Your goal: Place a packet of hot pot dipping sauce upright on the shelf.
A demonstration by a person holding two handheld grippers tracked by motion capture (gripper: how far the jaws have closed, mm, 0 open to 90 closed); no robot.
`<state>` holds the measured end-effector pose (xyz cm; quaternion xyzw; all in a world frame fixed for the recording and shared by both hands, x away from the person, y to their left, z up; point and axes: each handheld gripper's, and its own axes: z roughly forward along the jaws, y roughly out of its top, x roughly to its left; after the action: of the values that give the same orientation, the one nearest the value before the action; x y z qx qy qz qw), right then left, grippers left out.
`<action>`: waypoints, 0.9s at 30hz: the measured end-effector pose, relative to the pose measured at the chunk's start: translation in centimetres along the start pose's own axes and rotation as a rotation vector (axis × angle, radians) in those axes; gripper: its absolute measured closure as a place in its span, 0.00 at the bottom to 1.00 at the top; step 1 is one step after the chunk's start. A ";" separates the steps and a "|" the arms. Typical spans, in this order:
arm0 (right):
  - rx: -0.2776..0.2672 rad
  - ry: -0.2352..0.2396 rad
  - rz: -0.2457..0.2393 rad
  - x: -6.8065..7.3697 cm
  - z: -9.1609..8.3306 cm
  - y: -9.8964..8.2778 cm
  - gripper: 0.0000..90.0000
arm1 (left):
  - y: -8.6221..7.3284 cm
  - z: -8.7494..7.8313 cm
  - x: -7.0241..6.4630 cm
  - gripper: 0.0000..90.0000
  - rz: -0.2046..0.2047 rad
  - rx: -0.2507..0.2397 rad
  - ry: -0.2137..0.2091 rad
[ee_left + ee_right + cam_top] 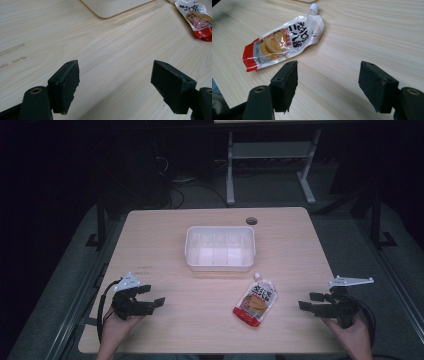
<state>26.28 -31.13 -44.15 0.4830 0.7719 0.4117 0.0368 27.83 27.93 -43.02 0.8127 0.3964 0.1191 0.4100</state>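
A white and red spouted sauce pouch (256, 301) lies flat on the wooden table (165, 245), just in front of an empty white plastic bin (220, 247). My left gripper (151, 296) rests near the table's front left, open, with bare wood between its jaws. My right gripper (309, 301) sits at the front right, open and empty, pointing toward the pouch. In the right gripper view the pouch (282, 42) lies ahead and to the left of the gripper (328, 75). In the left gripper view the gripper (115, 75) faces the table; the pouch (197, 17) and the bin's corner (112, 7) lie far off.
A round cable hole (251, 221) marks the table's far edge. Behind the table stand a metal frame (270, 165) and cables on a dark floor. Bare wood stretches between the two grippers.
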 end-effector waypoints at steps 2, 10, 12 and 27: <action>-0.003 0.004 0.002 0.0 0.1 0.2 0.34 | 0.0 0.1 -0.1 0.25 0.004 0.001 -0.002; -0.013 0.022 -0.006 0.0 0.5 1.1 0.33 | 0.8 1.0 -1.4 0.27 0.024 -0.007 -0.045; -0.014 0.026 -0.006 0.0 0.7 1.5 0.33 | 1.0 1.3 -1.9 0.28 0.032 -0.009 -0.055; 0.011 0.059 -0.052 0.7 3.7 6.5 0.33 | 3.5 4.0 -5.9 0.39 0.113 0.028 -0.157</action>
<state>32.27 -27.11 -42.01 0.4507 0.7872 0.4204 0.0222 27.95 19.99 -42.13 0.8462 0.3183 0.0724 0.4212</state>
